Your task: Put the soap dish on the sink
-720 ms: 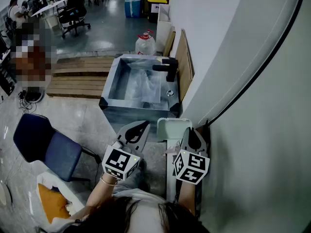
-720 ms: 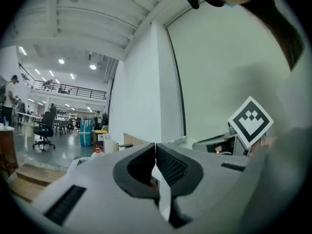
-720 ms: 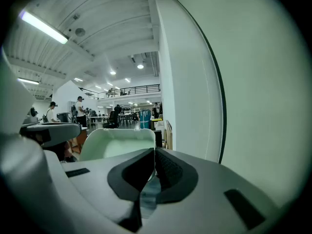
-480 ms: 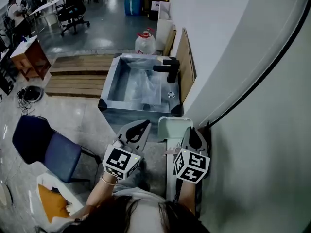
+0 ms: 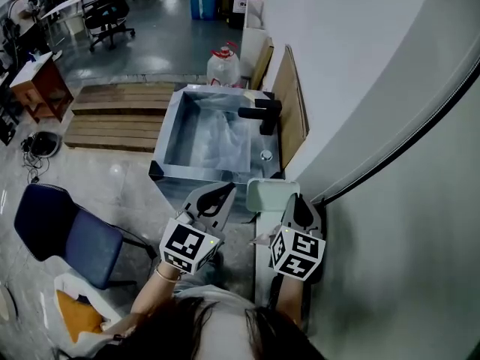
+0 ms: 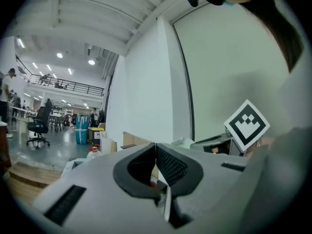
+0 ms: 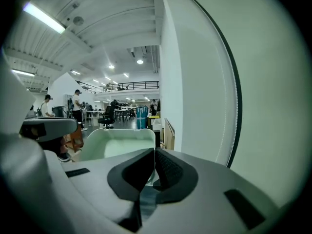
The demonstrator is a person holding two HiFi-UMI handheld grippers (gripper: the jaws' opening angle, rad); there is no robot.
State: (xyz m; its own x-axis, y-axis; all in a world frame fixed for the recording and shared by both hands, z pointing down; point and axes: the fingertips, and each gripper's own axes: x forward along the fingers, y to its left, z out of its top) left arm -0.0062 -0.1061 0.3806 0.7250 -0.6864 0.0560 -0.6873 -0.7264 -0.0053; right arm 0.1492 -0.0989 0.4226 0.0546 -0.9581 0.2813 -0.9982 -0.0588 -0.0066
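In the head view's lower centre the right hand-held gripper (image 5: 298, 202) holds the soap dish (image 5: 270, 195) just below the sink (image 5: 169, 136), the left gripper view shows the left hand-held gripper (image 6: 155, 148) closed and empty, and the right gripper view's rim-only pinch could let the dish tilt and slip.

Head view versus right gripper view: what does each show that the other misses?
Only the head view shows the square steel sink and the blue chair. Only the right gripper view shows the right gripper shut on the rim of the pale green plastic soap dish, plus ceiling strip lights. Both show that dish and the white wall.
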